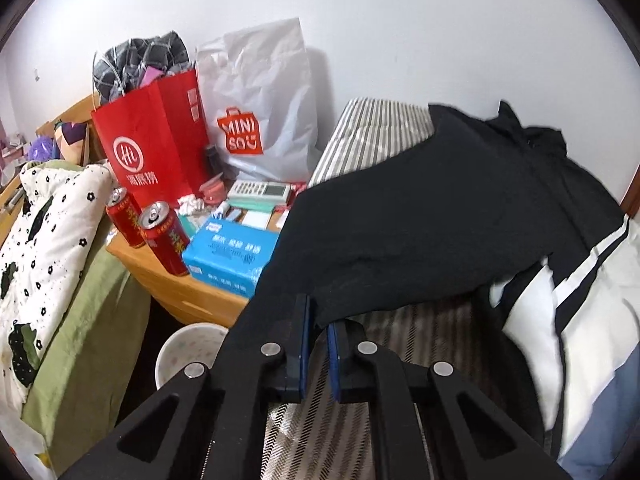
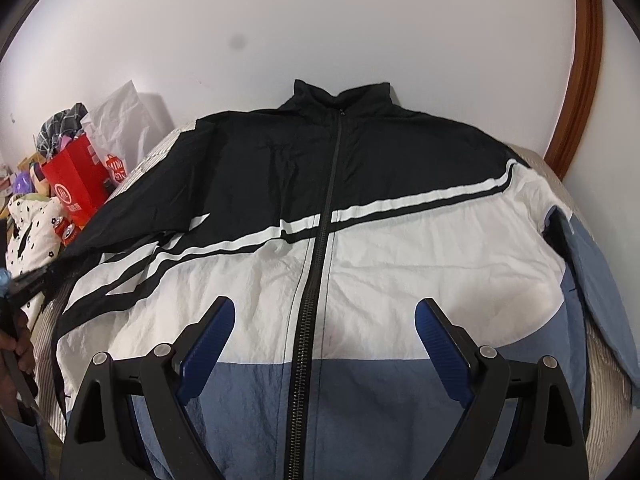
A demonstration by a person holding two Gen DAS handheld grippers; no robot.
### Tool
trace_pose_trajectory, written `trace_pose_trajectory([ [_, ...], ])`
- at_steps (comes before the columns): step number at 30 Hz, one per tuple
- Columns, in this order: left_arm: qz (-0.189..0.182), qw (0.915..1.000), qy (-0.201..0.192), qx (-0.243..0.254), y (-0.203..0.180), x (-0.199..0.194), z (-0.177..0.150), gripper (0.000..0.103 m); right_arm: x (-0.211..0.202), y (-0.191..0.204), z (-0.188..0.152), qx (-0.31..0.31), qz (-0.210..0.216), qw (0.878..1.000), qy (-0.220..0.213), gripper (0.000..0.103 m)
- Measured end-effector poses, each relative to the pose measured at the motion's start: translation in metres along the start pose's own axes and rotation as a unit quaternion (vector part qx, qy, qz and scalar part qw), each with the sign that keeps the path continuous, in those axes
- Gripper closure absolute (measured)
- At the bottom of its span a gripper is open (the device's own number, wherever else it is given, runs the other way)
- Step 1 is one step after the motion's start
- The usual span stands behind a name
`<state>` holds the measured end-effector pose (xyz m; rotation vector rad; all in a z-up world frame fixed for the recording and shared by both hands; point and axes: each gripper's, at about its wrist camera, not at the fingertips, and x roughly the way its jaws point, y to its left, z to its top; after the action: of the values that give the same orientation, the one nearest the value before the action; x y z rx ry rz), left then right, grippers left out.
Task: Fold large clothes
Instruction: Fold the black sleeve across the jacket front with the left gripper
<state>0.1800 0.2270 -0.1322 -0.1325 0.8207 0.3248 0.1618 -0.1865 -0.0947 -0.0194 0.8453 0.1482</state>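
Low in the left wrist view, the left gripper (image 1: 318,316) is pinching the edge of the jacket's black sleeve (image 1: 420,216), its blue-padded fingers (image 1: 304,340) drawn close together on the cloth. That sleeve is spreading across the middle of the frame and draping over the striped bedding (image 1: 368,136), which is showing at upper centre. At the right edge, the white and blue panels of the jacket (image 1: 592,280) are lying on the bed. Left of centre, a wooden bedside table (image 1: 168,280) is carrying two red cans (image 1: 160,236), a blue tissue pack (image 1: 232,252), a red paper bag (image 1: 156,136) and a white Miniso bag (image 1: 260,112). A floral quilt (image 1: 44,248) is occupying the left side, and a white bin (image 1: 192,352) is sitting low beneath the table.

Across the right wrist view, the jacket (image 2: 360,264) is lying front-up and zipped, filling the centre, with its collar (image 2: 342,96) toward the wall at the top. The right gripper (image 2: 325,316) is hovering at the bottom of the frame with its fingers (image 2: 218,328) standing wide apart, holding nothing. At the left edge, the left gripper (image 2: 28,280) is only partly showing beside the sleeve.
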Motion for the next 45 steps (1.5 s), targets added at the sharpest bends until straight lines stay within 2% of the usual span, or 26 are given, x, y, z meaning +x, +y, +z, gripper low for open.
trace_pose_trajectory([
  [5, -0.026, 0.9995, -0.017, -0.004, -0.013, -0.024, 0.019, 0.096, -0.013, -0.012, 0.003, 0.0, 0.01, 1.0, -0.016, 0.012],
  [10, -0.085, 0.9958, -0.035, -0.002, -0.044, -0.051, 0.043, 0.096, -0.026, -0.027, 0.006, -0.003, 0.012, 0.999, -0.029, 0.012],
  [18, -0.147, 0.9864, -0.066, 0.032, -0.125, -0.078, 0.078, 0.096, -0.053, -0.059, 0.018, -0.025, -0.003, 0.998, -0.059, 0.012],
  [25, -0.188, 0.9766, -0.071, 0.076, -0.213, -0.081, 0.094, 0.096, -0.057, -0.099, 0.016, -0.026, -0.031, 0.997, -0.069, 0.012],
  [30, -0.2, 0.9724, -0.053, 0.108, -0.27, -0.062, 0.086, 0.096, -0.045, -0.134, 0.005, -0.015, -0.039, 0.998, -0.055, 0.012],
  [34, -0.198, 0.9719, -0.035, 0.122, -0.296, -0.047, 0.076, 0.096, -0.036, -0.154, -0.002, -0.004, -0.041, 0.998, -0.046, 0.012],
  [37, -0.18, 0.9752, -0.021, 0.127, -0.307, -0.037, 0.07, 0.095, -0.031, -0.164, -0.005, 0.002, -0.039, 0.998, -0.042, 0.012],
  [40, -0.166, 0.9768, -0.003, 0.135, -0.312, -0.03, 0.066, 0.084, -0.029, -0.166, -0.007, 0.002, -0.035, 0.999, -0.042, 0.012],
  [41, -0.167, 0.9766, 0.002, 0.135, -0.312, -0.029, 0.063, 0.073, -0.029, -0.165, -0.007, 0.001, -0.034, 0.999, -0.042, 0.012],
  [42, -0.169, 0.9761, 0.005, 0.136, -0.312, -0.029, 0.062, 0.059, -0.028, -0.164, -0.006, 0.0, -0.032, 0.999, -0.043, 0.012],
  [43, -0.171, 0.9756, 0.008, 0.137, -0.312, -0.029, 0.061, 0.049, -0.028, -0.162, -0.005, -0.001, -0.03, 0.999, -0.043, 0.012],
  [44, -0.175, 0.9752, 0.009, 0.136, -0.311, -0.032, 0.059, 0.032, -0.028, -0.158, -0.004, -0.004, -0.028, 0.999, -0.044, 0.012],
  [45, -0.181, 0.9744, 0.006, 0.134, -0.308, -0.036, 0.057, 0.026, -0.029, -0.156, -0.002, -0.006, -0.026, 0.999, -0.044, 0.012],
])
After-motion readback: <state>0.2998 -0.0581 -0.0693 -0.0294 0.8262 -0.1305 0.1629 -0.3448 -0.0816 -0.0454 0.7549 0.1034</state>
